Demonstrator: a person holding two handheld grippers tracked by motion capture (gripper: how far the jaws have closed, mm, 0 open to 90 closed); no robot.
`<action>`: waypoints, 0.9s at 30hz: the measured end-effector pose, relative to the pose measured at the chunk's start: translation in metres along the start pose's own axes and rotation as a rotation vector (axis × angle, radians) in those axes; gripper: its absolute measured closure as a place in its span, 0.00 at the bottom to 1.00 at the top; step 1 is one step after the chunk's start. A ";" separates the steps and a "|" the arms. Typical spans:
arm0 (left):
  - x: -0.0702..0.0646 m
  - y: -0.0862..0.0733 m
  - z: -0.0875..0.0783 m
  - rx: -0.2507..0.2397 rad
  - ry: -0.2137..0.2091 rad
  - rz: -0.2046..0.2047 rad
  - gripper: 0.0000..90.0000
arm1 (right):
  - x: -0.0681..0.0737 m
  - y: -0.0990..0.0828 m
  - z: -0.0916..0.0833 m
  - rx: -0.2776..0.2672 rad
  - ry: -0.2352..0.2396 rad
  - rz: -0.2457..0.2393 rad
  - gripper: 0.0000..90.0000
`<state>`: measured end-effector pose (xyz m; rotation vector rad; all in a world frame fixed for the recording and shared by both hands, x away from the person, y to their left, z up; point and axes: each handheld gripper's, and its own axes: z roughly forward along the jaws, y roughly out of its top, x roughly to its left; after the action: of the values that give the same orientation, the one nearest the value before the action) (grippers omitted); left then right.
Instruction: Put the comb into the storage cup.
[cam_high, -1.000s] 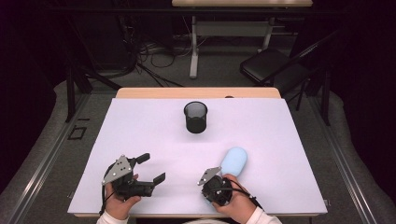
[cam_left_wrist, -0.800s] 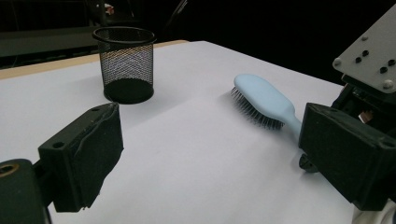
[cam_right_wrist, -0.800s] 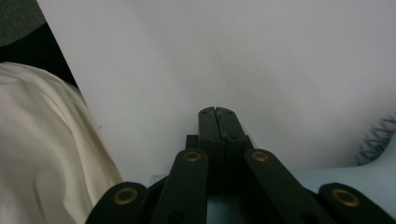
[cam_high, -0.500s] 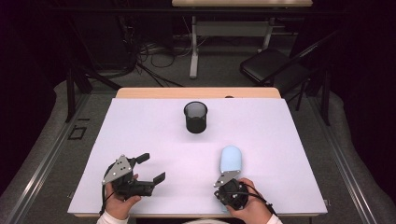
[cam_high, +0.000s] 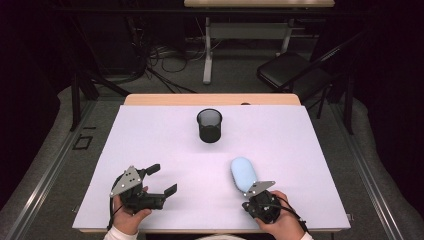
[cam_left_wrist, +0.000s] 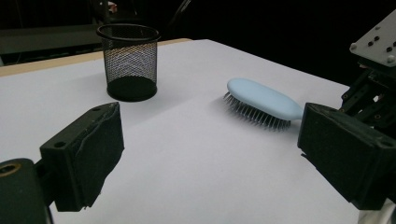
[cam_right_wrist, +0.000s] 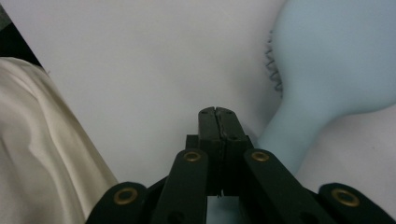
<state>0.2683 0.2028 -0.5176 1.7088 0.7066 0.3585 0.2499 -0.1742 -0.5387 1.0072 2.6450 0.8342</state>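
Covering most of the high view, the white desk (cam_high: 150, 150) carries a black mesh cup (cam_high: 209, 125) toward twelve o'clock and a pale blue hairbrush (cam_high: 243, 173) toward five o'clock. Bristles facing down under the brush show in the left gripper view. The left gripper (cam_high: 162, 180) lies low at seven o'clock, jaws spread wide, empty. The right gripper (cam_right_wrist: 217, 122) has its jaws pressed together, just beside the brush handle, perhaps touching it. A cream sleeve (cam_right_wrist: 42, 154) shows in the right gripper view.
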 end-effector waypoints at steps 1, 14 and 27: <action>0.000 0.000 0.000 0.001 0.000 0.000 0.08 | -0.004 -0.001 -0.002 -0.003 -0.005 0.013 1.00; 0.000 0.000 0.000 0.000 -0.002 0.000 0.08 | -0.021 -0.011 -0.011 -0.016 -0.025 0.067 1.00; 0.000 0.000 0.000 0.000 -0.005 0.002 0.08 | -0.022 -0.013 -0.011 -0.008 -0.021 0.077 1.00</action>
<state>0.2682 0.2023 -0.5174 1.7100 0.7012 0.3563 0.2552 -0.2017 -0.5377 1.1156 2.5975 0.8446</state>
